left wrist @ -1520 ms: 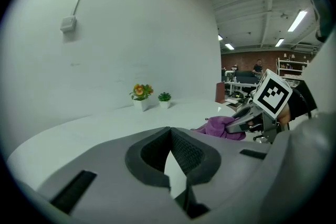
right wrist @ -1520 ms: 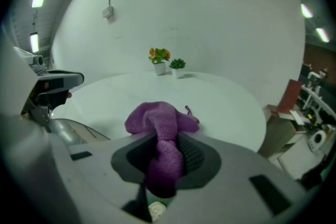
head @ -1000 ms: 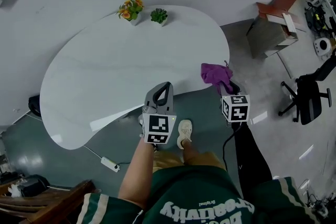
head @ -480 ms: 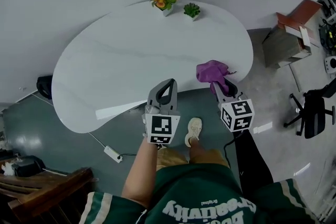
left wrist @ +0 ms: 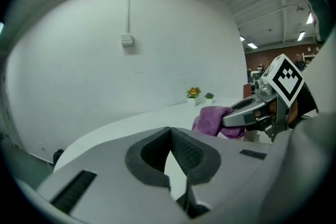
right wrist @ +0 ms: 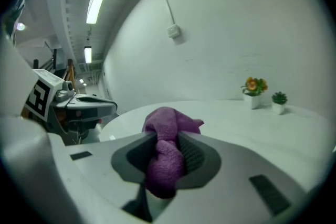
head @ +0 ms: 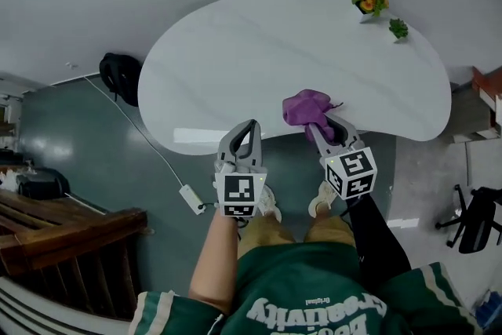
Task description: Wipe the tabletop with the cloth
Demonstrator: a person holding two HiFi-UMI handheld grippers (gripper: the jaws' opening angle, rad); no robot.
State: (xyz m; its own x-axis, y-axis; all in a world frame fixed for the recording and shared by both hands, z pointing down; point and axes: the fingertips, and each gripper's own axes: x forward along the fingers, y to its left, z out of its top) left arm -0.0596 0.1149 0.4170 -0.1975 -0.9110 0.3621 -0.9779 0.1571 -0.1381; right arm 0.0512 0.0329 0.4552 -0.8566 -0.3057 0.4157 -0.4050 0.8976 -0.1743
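Two tongs, one cloth [head: 303,104]: right tongs [head: 318,122] grip the cloth, left tongs [head: 251,125] pinched together, empty.

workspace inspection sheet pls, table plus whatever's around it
surface: white table, bare and glossy, no spills seen
job's things: purple cloth, bunched, over the table's near edge
clutter: flower pot and small green plant at the far edge
grippers: left gripper fingers together, holding nothing; right gripper fingers clamped on the cloth
cables: white cable across the floor to a power strip
surroundings: black bag on the floor by the table; wooden furniture at the left; office chair at the right
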